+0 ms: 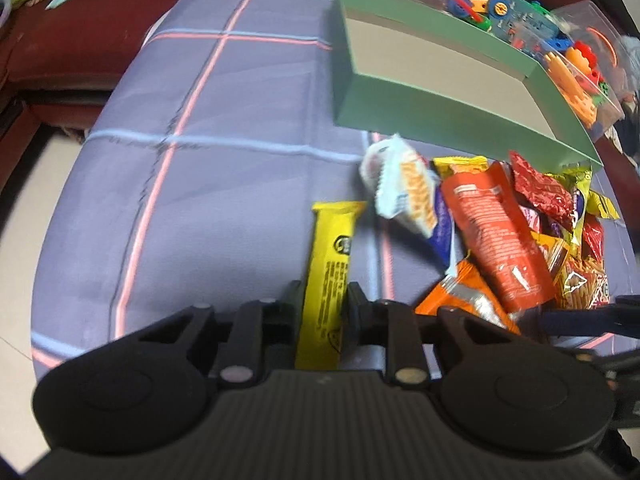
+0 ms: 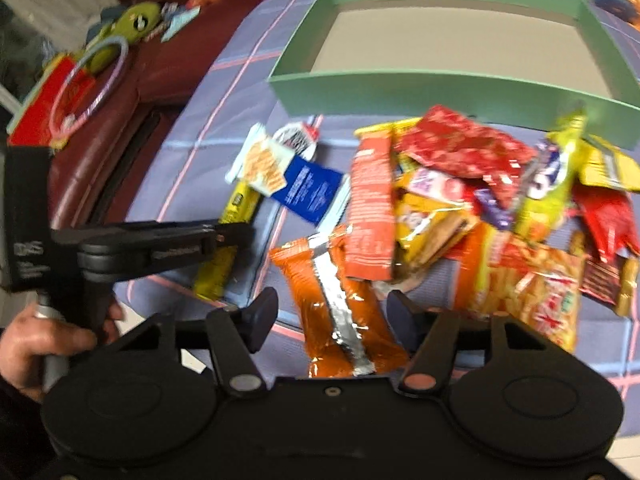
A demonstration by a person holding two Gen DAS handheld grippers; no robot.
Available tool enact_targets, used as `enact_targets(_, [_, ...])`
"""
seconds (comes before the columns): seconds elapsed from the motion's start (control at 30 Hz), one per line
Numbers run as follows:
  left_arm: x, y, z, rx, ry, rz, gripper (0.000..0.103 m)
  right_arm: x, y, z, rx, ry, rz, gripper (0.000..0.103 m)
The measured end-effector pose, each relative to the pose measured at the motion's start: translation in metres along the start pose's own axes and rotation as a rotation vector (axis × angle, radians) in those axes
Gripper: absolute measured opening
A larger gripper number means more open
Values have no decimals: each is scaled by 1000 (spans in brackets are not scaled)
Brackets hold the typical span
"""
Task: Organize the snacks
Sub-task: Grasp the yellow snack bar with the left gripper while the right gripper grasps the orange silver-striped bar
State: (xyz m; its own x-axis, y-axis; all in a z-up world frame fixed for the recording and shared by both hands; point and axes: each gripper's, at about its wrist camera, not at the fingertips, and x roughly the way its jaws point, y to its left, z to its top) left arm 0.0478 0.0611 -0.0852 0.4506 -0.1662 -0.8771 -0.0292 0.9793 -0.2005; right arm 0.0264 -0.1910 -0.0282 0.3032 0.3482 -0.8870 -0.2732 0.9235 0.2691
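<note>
My left gripper point(image 1: 325, 300) is shut on the near end of a yellow snack bar point(image 1: 332, 248) that lies on the checked sheet; the right wrist view shows this gripper point(image 2: 236, 236) from the side, clamped on the same yellow bar point(image 2: 240, 204). My right gripper point(image 2: 332, 312) straddles an orange packet with a silver seam point(image 2: 336, 300), and small gaps show between the pads and the wrapper. This orange packet point(image 1: 452, 292) sits at the near edge of a mixed snack pile point(image 1: 540, 220). Behind the pile stands an empty green box point(image 1: 400, 120), and its front wall point(image 2: 400, 92) faces me.
The checked lilac sheet point(image 1: 200, 160) covers the surface. A clear tub of toy bricks point(image 1: 580, 72) sits behind the box. A maroon sofa point(image 2: 120, 100) on the left holds a green plush toy point(image 2: 132, 20) and a red pack with a pink ring point(image 2: 52, 100). A hand point(image 2: 40, 340) grips the left tool's handle.
</note>
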Motion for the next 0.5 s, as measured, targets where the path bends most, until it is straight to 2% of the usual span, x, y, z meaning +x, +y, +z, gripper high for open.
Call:
enact_targets(0.1, [-2,7,-3,-9,-11,5,34,16,9,3,-29,39,-20,61])
enact_targets(0.17, [-3,9,-6,-9,-19,11,44,28,17,4,-56,54,-47,62])
enact_targets(0.37, [-1,1,-7,49,-33,31,60,54,34,3,-144,65,-117,64])
enact_targets(0.43, [1,-5,-8,82,-48,54,56,62,43,-1,-186,45,-135,63])
enact_targets(0.47, [1,-7,-9,99,-57,69,45,64,47,-4,-215,31,-147,54])
enact_targets(0.5, [0,-8,-10,108,-63,66,34,65,51,-6,-241,15,-164,51])
